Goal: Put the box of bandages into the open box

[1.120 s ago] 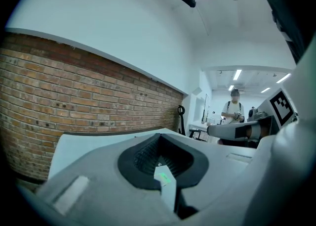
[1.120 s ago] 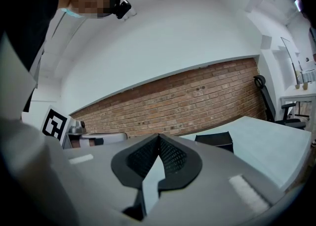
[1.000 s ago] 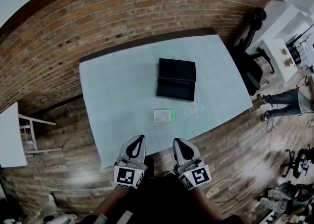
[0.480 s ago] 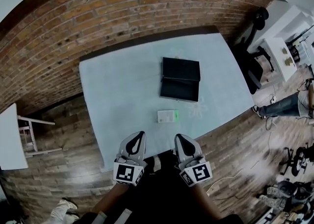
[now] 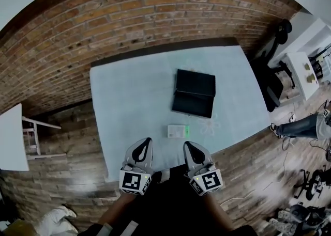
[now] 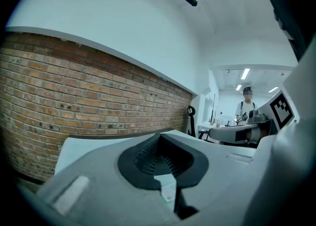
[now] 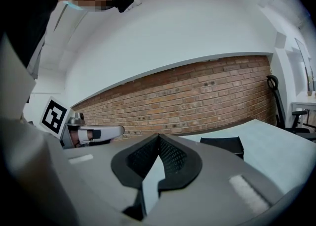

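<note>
The box of bandages (image 5: 177, 131), small and white with a green edge, lies flat on the pale blue table (image 5: 124, 100), near its front edge. Just beyond it stands the black open box (image 5: 194, 94), its lid raised. Both grippers hover side by side over the table's front edge, short of the bandage box. My left gripper (image 5: 147, 141) is shut and empty, to the bandage box's near left. My right gripper (image 5: 186, 144) is shut and empty, to its near right. The left gripper view shows the bandage box (image 6: 168, 191) through the gap below the closed tips. The right gripper view shows the black box (image 7: 222, 146) ahead.
A brick wall (image 5: 129, 18) runs behind the table. A black office chair (image 5: 273, 75) and a white desk (image 5: 305, 67) stand to the right, with a person's legs (image 5: 305, 126) on the wooden floor. A white side table (image 5: 13, 139) is at the left.
Both grippers have come forward over the table's edge, closer to the bandage box. The person at the right has moved farther out of view.
</note>
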Motion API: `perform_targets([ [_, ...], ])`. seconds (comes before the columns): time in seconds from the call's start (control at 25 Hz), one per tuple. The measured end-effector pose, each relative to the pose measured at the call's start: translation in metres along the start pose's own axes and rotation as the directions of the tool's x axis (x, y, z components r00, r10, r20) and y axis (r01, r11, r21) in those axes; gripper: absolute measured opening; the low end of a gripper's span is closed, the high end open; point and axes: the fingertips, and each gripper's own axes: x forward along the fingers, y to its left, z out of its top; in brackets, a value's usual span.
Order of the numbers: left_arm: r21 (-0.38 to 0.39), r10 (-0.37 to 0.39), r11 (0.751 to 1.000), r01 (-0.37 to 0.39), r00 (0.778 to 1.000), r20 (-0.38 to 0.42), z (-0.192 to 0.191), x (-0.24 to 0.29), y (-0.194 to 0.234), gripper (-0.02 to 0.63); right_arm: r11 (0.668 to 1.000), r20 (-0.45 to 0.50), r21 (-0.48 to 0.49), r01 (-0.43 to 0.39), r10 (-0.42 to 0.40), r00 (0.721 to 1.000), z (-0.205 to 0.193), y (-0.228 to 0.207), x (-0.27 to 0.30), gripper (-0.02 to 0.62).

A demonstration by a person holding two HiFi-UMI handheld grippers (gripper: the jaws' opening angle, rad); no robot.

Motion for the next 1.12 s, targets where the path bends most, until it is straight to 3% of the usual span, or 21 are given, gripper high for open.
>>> perform_targets([
  [0.36,0.012,0.057,0.998,-0.057,0.998,0.004,0.007,0.041,0.004,-0.002,0.993,-0.105,-0.032,-0.115,0.111,0.988,-0.006,-0.032,0.027,0.000],
  [0.52,0.013,0.066,0.998,-0.066,0.998,0.002,0.009,0.055,0.003,-0.002,0.982,-0.201,-0.079,-0.170,0.151,0.968,-0.025,-0.042,0.038,0.002],
  [0.8,0.013,0.073,0.997,-0.073,0.997,-0.016,0.005,0.071,0.000,-0.002,0.941,-0.416,-0.147,-0.304,0.220,0.882,-0.070,-0.043,0.048,0.024],
  [1.12,0.006,0.091,0.996,-0.091,0.995,-0.028,0.003,0.078,0.005,-0.002,0.895,-0.571,-0.136,-0.424,0.279,0.772,-0.116,-0.041,0.053,0.052],
])
